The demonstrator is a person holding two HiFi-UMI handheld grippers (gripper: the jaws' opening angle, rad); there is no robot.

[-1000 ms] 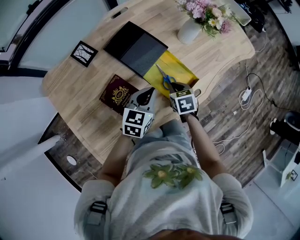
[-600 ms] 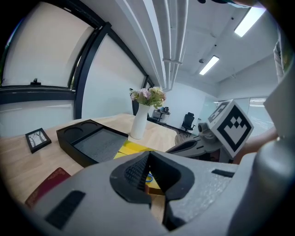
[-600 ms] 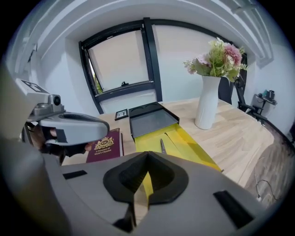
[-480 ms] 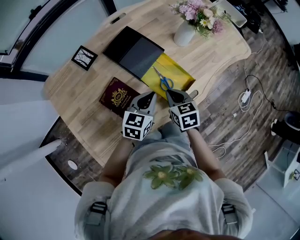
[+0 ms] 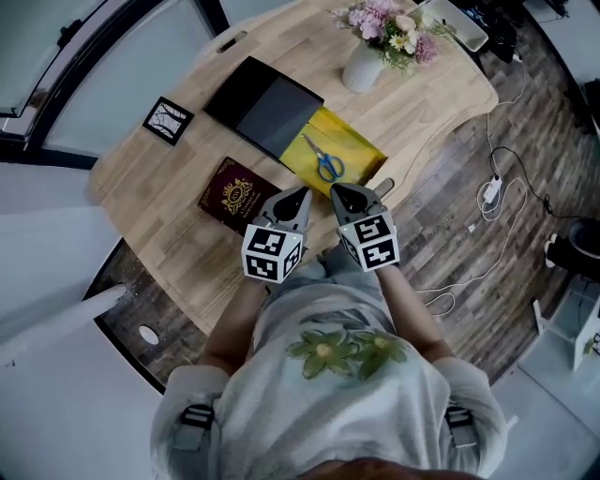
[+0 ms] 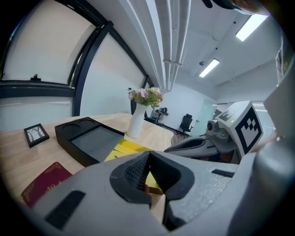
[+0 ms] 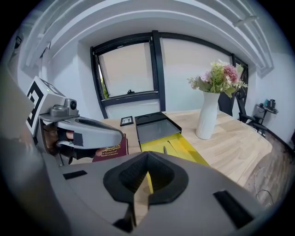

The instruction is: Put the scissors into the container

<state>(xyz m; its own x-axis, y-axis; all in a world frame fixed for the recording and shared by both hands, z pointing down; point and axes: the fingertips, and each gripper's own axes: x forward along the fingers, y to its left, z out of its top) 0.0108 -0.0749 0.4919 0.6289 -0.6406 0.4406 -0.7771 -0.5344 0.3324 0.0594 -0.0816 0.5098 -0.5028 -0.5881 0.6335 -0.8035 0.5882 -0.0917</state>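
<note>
My left gripper (image 5: 298, 194) and right gripper (image 5: 340, 193) hover at the table (image 5: 173, 239) edge, jaws pressed together, holding nothing. The scissors (image 5: 324, 161) lie in the yellow container (image 5: 358, 142) beside the black tray (image 5: 262, 103). A careless sweep forward could nudge them out.

Right gripper view: right gripper (image 7: 146, 161) own body covers the near end of the yellow container (image 7: 184, 150), only a thin blade of the scissors (image 7: 164, 150) shows, handles hidden. Left gripper view: left gripper (image 6: 148, 159) blocks most of the container, scissors hidden. Head view: torso (image 5: 328, 394) covers near table (image 5: 187, 253) edge, red booklet (image 5: 238, 194) print too small to read, grey flat thing (image 5: 455, 21) cut off at the top edge
</note>
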